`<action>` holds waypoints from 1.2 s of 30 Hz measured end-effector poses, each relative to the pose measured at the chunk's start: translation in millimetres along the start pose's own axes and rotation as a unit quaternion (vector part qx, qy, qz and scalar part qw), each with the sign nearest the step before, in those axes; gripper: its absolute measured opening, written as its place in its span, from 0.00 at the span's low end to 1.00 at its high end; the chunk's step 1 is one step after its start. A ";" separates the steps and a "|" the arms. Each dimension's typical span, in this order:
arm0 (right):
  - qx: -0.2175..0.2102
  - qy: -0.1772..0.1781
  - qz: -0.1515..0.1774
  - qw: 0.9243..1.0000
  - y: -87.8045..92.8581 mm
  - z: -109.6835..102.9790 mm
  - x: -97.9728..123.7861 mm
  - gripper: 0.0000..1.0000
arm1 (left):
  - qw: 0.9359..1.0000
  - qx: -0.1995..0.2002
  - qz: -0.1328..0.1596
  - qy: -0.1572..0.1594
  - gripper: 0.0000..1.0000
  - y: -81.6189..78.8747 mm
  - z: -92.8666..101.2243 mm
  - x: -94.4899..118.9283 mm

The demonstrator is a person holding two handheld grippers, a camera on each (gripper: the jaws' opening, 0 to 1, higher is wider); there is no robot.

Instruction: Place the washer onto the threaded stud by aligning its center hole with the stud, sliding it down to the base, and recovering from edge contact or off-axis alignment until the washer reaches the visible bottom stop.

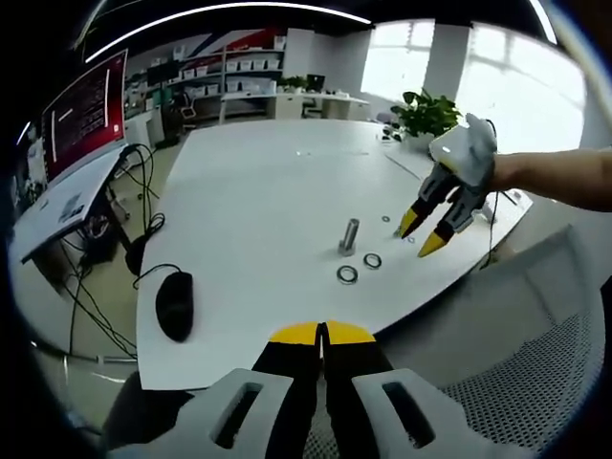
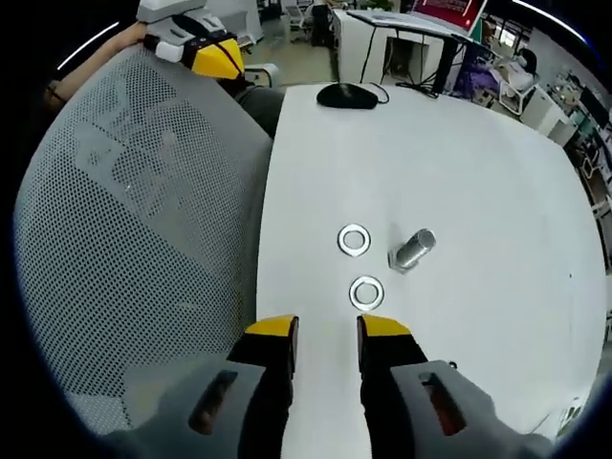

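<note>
A short metal threaded stud stands upright on the white table. Two flat metal washers lie beside it: one and another. My right gripper hovers open just short of the nearer washer, nothing between its yellow-tipped fingers. My left gripper is shut and empty, held back off the table's near edge.
A black computer mouse with its cable lies near the table edge. A grey mesh chair back stands against the table. A potted plant sits at the far side. Desks and a monitor stand beyond.
</note>
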State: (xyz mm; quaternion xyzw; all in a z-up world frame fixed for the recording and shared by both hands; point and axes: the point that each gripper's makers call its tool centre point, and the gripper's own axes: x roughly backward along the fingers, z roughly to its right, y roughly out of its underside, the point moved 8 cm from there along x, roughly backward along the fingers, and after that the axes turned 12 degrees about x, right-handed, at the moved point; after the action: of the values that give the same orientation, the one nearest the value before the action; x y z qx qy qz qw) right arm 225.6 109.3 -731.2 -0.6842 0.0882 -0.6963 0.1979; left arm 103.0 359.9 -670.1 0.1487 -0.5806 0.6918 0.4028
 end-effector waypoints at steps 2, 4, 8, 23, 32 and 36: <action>-0.008 -0.004 0.002 1.000 -0.5 3.9 -3.8 0.29 | 1.000 0.001 -0.001 -0.001 0.00 0.2 0.0 0.1; -0.005 -0.004 -0.003 1.000 -0.3 7.7 -8.4 0.29 | 1.000 0.001 -0.002 -0.001 0.00 0.5 -0.1 0.1; 0.006 -0.008 -0.018 1.000 -0.2 11.8 -18.1 0.30 | 1.000 0.002 -0.004 -0.003 0.00 0.8 -0.3 0.2; 0.038 -0.021 -0.074 0.996 7.4 27.7 -56.6 0.32 | 1.000 0.006 -0.006 -0.007 0.00 0.9 -1.1 0.3; 0.059 -0.024 -0.089 0.994 3.1 36.6 -66.8 0.31 | 1.000 0.006 -0.005 -0.008 0.00 0.4 -1.6 0.1; 0.070 -0.024 -0.101 0.992 -0.7 34.8 -68.1 0.30 | 1.000 0.007 -0.004 -0.009 0.00 0.0 -1.7 0.0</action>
State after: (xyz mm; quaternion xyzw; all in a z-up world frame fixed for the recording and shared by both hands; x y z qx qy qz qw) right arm 258.9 142.1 -791.8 -0.6905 -0.0345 -0.7008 0.1758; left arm 103.4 361.5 -670.5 0.1594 -0.5788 0.6929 0.3993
